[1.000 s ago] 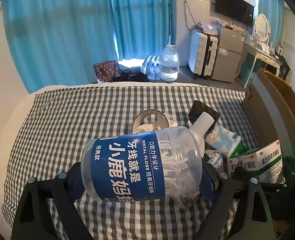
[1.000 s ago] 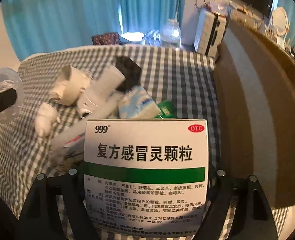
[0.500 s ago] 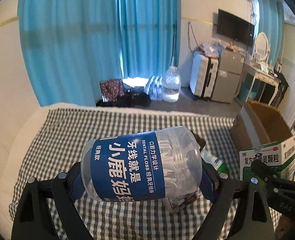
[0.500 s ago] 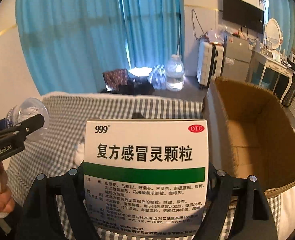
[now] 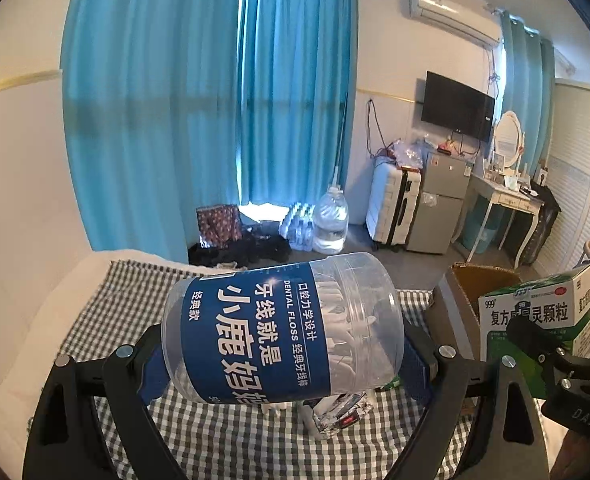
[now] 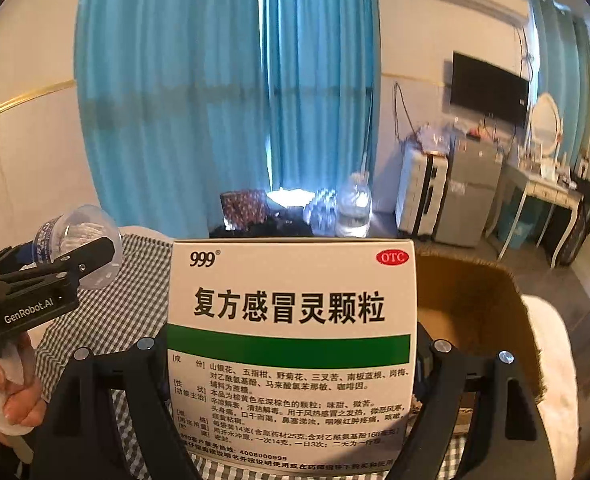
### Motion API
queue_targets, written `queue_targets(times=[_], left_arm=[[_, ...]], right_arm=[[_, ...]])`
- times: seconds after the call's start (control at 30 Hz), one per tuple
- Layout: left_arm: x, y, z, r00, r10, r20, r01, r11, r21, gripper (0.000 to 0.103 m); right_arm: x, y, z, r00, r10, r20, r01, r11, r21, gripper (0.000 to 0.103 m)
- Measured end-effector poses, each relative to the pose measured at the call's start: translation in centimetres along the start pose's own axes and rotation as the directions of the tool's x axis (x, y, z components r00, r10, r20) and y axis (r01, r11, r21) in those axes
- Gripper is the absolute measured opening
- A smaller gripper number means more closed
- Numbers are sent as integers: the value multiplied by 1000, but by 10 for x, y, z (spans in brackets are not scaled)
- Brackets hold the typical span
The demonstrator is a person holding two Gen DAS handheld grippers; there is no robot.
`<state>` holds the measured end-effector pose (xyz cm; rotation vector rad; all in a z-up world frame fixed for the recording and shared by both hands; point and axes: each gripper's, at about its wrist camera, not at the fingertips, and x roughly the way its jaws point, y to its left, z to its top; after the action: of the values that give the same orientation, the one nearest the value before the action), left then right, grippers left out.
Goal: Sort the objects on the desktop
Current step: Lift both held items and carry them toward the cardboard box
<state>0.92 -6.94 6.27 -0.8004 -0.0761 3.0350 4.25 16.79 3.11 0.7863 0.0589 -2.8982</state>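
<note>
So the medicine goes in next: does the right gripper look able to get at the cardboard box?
Probably yes. The right gripper holds the medicine box with the open cardboard box just beside it; nothing stands between.

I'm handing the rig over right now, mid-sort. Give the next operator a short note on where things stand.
Left gripper: shut on the dental floss jar, which lies sideways between the jaws, off the bed.
Right gripper: shut on the medicine box, held upright.
Cardboard box: open, beside the checked bedspread, just right of the medicine box; it looks empty where visible.
Done: both things picked up.
Left: probably drop both into the cardboard box, then fetch the foil packet and whatever else is on the bedspread.
</note>
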Motion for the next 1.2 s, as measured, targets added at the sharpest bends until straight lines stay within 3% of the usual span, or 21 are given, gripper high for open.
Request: queue_targets(times=[0.37, 0.77, 0.83, 0.87, 0.97, 1.03, 1.1, 1.2], left_arm=[[-10, -26, 10, 999, -27, 22, 27, 999, 25, 92], [19, -107, 16, 991, -127, 37, 121, 984, 127, 89], [34, -122, 16, 991, -130, -3, 129, 981, 144, 67], [46, -128, 14, 987, -156, -41, 160, 977, 140, 67], [70, -132, 4, 989, -125, -85, 135, 982, 135, 70], [86, -128, -10, 984, -123, -126, 139, 982, 128, 84], [105, -114, -31, 981, -92, -169, 112, 987, 112, 89], [131, -89, -70, 957, -55, -286, 80, 994, 79, 89]], right_arm=[[-29, -32, 1, 998, -52, 37, 51, 998, 30, 81], [-30, -102, -9, 988, -154, 17, 152, 984, 89, 81], [-23, -114, -13, 985, -170, -1, 169, 981, 99, 81], [-19, -121, -16, 985, -174, -13, 175, 979, 105, 81], [-11, -134, -25, 984, -177, -34, 180, 977, 114, 81], [-4, -141, -28, 983, -180, -46, 184, 977, 108, 81], [5, -147, -32, 983, -176, -59, 181, 977, 109, 81], [20, -156, -37, 982, -174, -76, 182, 976, 116, 81]])
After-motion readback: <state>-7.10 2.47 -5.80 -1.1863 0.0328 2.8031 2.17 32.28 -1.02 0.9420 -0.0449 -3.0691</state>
